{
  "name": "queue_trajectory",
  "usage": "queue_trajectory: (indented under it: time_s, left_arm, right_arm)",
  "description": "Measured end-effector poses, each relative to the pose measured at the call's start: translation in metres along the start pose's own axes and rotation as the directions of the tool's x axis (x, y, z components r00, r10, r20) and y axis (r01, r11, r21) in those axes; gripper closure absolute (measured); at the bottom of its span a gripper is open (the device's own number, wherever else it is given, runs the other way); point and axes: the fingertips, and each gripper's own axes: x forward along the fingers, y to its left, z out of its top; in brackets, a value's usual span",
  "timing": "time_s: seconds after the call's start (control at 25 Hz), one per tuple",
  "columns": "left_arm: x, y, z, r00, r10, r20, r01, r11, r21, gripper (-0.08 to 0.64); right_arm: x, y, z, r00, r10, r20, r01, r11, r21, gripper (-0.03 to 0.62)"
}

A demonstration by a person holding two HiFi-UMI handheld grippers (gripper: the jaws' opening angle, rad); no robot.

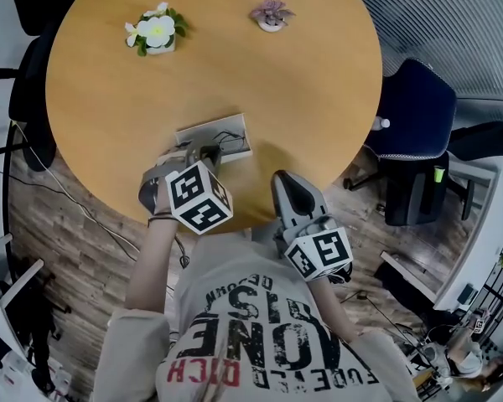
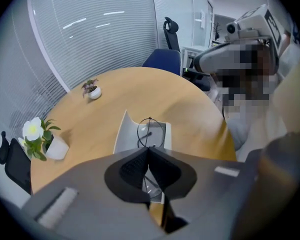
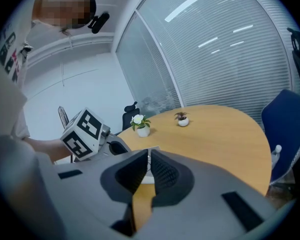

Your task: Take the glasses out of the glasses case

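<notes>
Left gripper [image 2: 149, 150] pinches thin black wire glasses [image 2: 151, 132] over white case [image 2: 122, 134].

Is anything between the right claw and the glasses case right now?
No. In the head view, only bare tabletop lies between the right claw and the glasses case. The claw sits off the case's right side.

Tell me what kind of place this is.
Most likely an office meeting room. A round wooden table stands on a wood-look floor, a blue swivel office chair is beside it, and a glass wall with slatted blinds runs behind. Small potted plants decorate the table.
</notes>
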Motion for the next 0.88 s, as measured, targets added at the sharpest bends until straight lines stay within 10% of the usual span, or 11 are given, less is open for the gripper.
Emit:
queue_trajectory:
  time_s: [0.88]
  left_arm:
    - [-0.107,0.004,0.035,0.94,0.244,0.24,-0.208,0.964,-0.166,0.543]
  right_arm:
    - [-0.008,0.038,0.037,0.988,0.111,0.103,-0.101,0.99,-0.1,0.566]
